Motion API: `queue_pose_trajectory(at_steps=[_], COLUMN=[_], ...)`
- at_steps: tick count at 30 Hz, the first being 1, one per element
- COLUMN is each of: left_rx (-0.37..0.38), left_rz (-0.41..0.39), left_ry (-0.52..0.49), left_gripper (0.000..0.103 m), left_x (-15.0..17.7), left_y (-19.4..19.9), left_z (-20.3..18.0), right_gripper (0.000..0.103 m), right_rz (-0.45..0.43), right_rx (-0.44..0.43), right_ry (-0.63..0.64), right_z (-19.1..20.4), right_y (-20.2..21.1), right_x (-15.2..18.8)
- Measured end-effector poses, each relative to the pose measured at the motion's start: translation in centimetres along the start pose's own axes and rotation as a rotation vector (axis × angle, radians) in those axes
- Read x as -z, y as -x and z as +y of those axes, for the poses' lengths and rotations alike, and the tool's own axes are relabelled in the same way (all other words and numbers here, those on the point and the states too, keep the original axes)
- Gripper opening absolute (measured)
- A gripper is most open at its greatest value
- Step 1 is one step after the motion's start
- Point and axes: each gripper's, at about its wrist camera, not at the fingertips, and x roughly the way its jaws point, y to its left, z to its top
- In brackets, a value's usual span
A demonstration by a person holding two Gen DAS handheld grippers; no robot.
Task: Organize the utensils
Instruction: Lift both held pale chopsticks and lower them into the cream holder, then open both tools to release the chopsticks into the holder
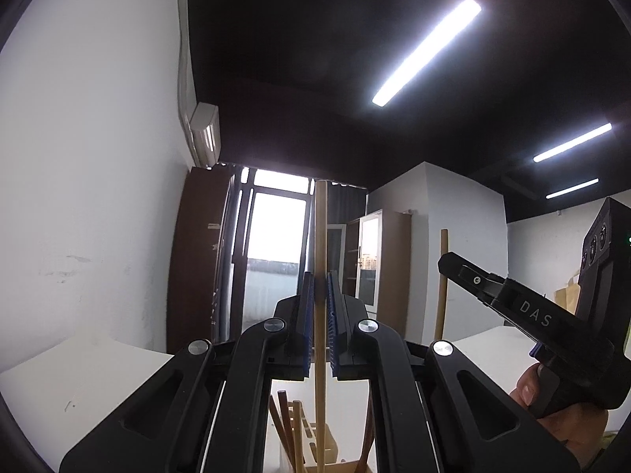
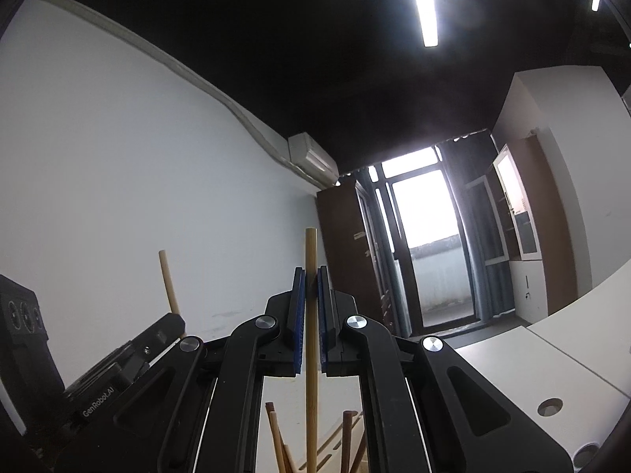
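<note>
Pale wooden sticks stand upright between both sets of fingers: your left gripper (image 1: 320, 315) clamps one stick (image 1: 320, 236), your right gripper (image 2: 311, 311) another (image 2: 311, 260), likely lifted clear above the wooden holder (image 1: 315, 437) beneath for sorting.

Two wrist cameras sit side by side, close behind their fingers, tilted upward toward the window (image 1: 276, 236); each glimpses the other gripper (image 1: 512, 299).
</note>
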Motion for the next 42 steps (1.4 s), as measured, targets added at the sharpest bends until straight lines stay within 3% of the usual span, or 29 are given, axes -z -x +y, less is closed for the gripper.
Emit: queue_pose_trajectory(at_steps=[5,17,42], left_rx=[-0.001,-0.002,0.003], left_rz=[0.029,0.168,0.259], left_ry=[-0.003,-0.004,0.031], left_gripper=[0.006,0.006,0.006], left_x=[1.3,3.8,5.0], left_y=[-0.9,-2.2,-0.5], left_z=[-0.1,0.5,2.3], right_gripper=[0.007,0.007,0.007], right_rz=[-0.012,0.092,0.254], right_rx=[0.001,-0.005,0.037], right_ry=[0.014,0.04,0.107], right_z=[-0.3,-0.4,0.6], right_y=[-1.0,-2.7,-1.5], right_x=[1.2,3.6,6.6])
